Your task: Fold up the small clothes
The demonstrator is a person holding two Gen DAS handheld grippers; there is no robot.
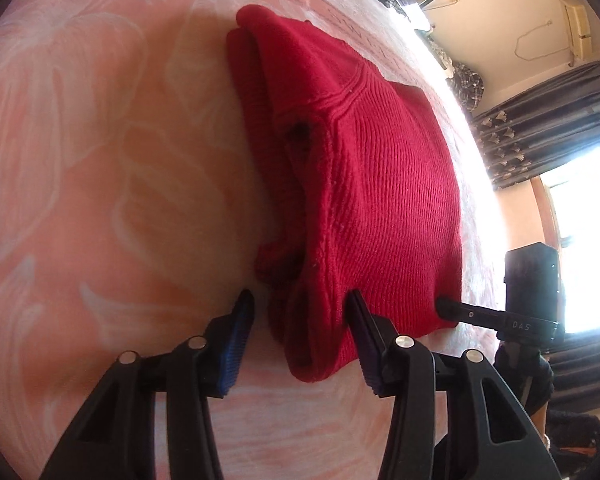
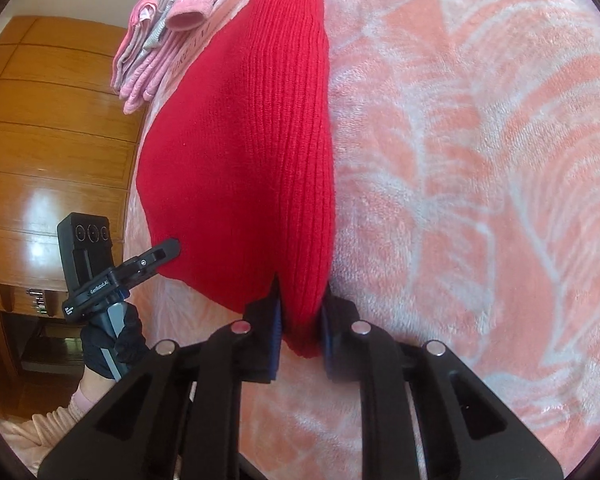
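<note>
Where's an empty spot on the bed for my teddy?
The blanket is bare on the red sweater's right side and on its left. It's crowded at the far edge, where the pink clothes are piled.

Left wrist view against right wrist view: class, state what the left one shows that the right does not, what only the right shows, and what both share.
Only the left wrist view shows the red sweater's bunched folded layers, dark patterned curtains and a bright window. Only the right wrist view shows a pile of pink clothes, a wooden wardrobe and a gloved hand. Both show the red sweater on the pink leaf-patterned blanket, with the left gripper and right gripper at its near edge.
</note>
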